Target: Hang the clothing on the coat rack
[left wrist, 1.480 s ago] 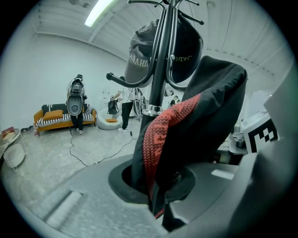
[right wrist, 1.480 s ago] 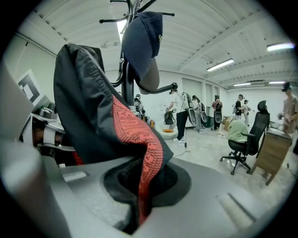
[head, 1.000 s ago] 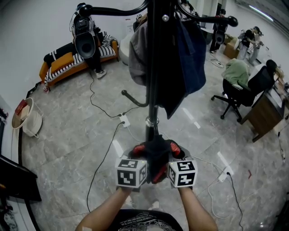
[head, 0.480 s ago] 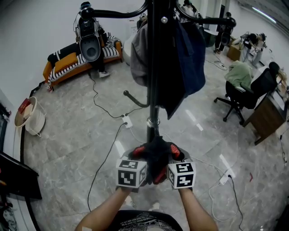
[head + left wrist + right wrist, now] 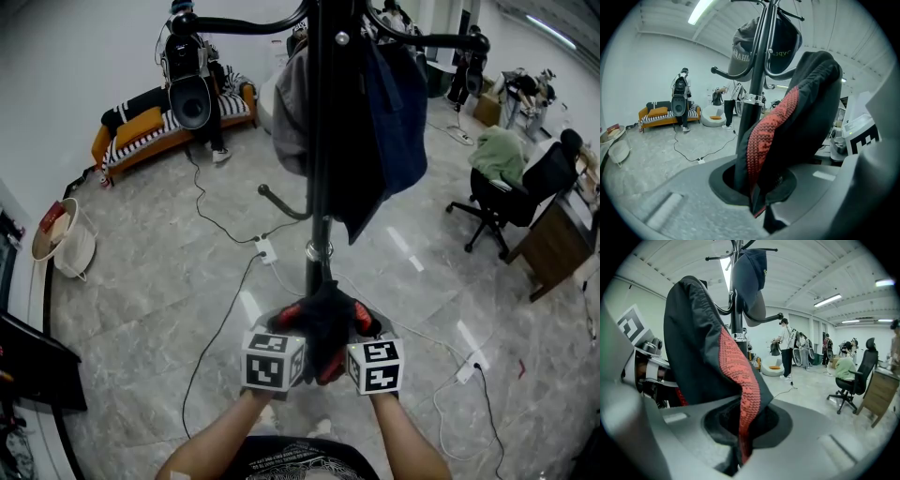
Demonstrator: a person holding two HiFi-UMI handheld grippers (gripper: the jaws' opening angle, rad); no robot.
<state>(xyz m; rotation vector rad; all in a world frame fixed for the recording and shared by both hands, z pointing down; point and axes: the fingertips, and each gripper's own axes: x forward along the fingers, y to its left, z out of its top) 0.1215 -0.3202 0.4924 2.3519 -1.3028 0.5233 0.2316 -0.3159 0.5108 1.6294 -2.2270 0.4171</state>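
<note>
A black garment with red knit trim (image 5: 324, 324) is bunched between my two grippers, just in front of the foot of the black coat rack pole (image 5: 319, 169). My left gripper (image 5: 292, 319) is shut on its left side and my right gripper (image 5: 360, 319) is shut on its right side. In the left gripper view the garment (image 5: 797, 117) rises out of the left gripper (image 5: 758, 208), with the pole (image 5: 754, 93) behind it. In the right gripper view the cloth (image 5: 703, 352) stands up out of the right gripper (image 5: 739, 453). A grey garment (image 5: 289, 117) and a navy one (image 5: 398, 112) hang on the rack's upper hooks.
A lower hook (image 5: 281, 204) sticks out left of the pole. Cables and a power strip (image 5: 265, 250) lie on the grey floor. An orange striped couch (image 5: 155, 127) stands at the back left, a basket (image 5: 58, 246) at the left, and an occupied office chair (image 5: 506, 183) and desk (image 5: 562, 239) at the right.
</note>
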